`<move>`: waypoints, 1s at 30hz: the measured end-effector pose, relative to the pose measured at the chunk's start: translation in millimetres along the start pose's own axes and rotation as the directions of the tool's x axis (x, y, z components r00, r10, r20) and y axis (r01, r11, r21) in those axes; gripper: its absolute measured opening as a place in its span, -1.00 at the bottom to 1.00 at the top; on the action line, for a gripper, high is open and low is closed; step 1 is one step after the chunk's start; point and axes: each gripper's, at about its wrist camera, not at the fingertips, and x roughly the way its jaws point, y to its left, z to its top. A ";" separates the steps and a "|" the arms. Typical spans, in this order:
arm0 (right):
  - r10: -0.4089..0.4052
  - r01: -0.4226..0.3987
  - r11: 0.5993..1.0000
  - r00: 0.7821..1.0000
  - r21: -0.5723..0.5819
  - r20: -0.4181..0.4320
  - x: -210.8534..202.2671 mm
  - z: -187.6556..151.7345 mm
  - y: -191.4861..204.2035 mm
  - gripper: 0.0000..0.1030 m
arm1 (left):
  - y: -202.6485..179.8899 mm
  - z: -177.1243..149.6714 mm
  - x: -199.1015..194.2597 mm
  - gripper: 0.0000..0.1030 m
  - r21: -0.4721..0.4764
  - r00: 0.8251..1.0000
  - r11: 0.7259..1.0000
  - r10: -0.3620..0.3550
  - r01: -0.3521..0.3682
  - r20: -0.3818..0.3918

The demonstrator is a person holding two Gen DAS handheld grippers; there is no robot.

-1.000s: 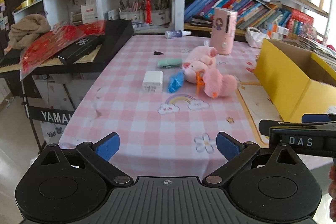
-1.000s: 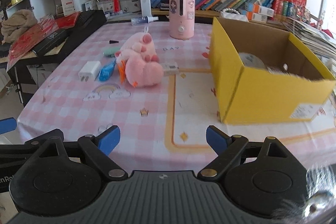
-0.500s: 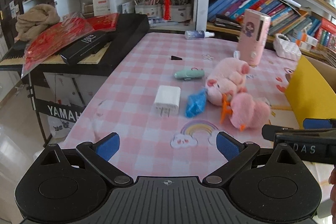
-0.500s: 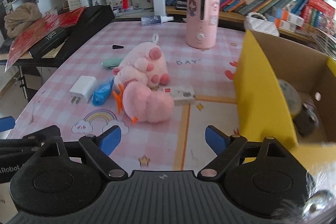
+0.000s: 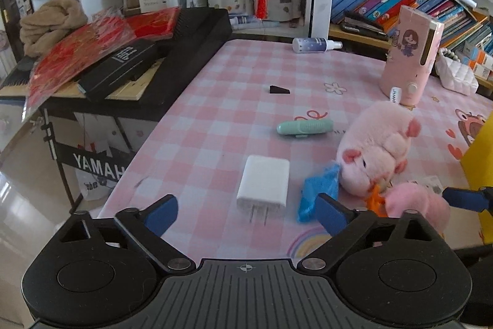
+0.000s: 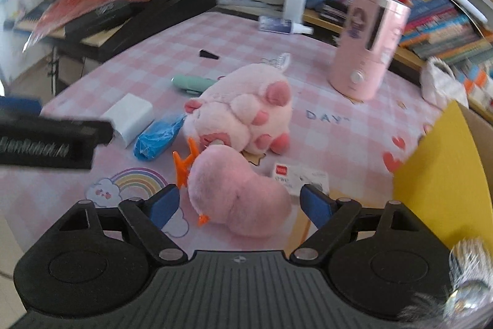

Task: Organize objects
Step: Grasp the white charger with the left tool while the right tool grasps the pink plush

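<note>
Both grippers are out over the near edge of the desk (image 5: 215, 100), and here is where it could slip: on the left side the white charger (image 5: 263, 187) lies flat just beside a crinkly blue packet (image 5: 319, 195), so a wide closing bite from the left gripper (image 5: 246, 213) could, I'd judge, drag the packet along or skid the smooth block toward the desk's left edge, which is not far off. Its fingers stand fully spread, holding nothing and touching nothing, with the charger's prongs pointing back between them. Further in, a mint green tube (image 5: 305, 127) lies alone toward the middle. Moving right, the pink pig plush (image 6: 246, 110) leans against the pink bird plush (image 6: 238, 196), and that contact is the risk: lift one and the other may roll or tumble, and the soft fur may squash out of a shallow pinch. A small white card (image 6: 297, 174) sits just beside the bird and could get swept. The right gripper (image 6: 238, 204) is wide open and empty too, the bird's body between its blue fingertips, though whether they touch the fur I cannot tell. At the far right stands the yellow box (image 6: 440, 165), the likely destination.
</note>
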 end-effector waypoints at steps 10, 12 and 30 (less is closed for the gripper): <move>0.039 -0.041 0.998 0.999 -0.046 -0.031 20.1 3.6 -1.2 0.25 | -8.1 15.9 49.6 0.48 0.041 0.997 0.999 -0.007 0.010 -0.077; 0.046 -0.047 0.997 0.999 -0.063 -0.026 20.4 3.9 -1.2 0.25 | -8.4 16.3 56.8 0.33 0.032 0.995 0.999 -0.016 0.019 -0.101; 0.092 -0.092 0.993 0.996 0.078 0.005 -11.9 9.0 -24.2 0.22 | 4.1 15.1 9.1 -0.20 -0.127 0.990 0.984 -0.134 0.128 -0.041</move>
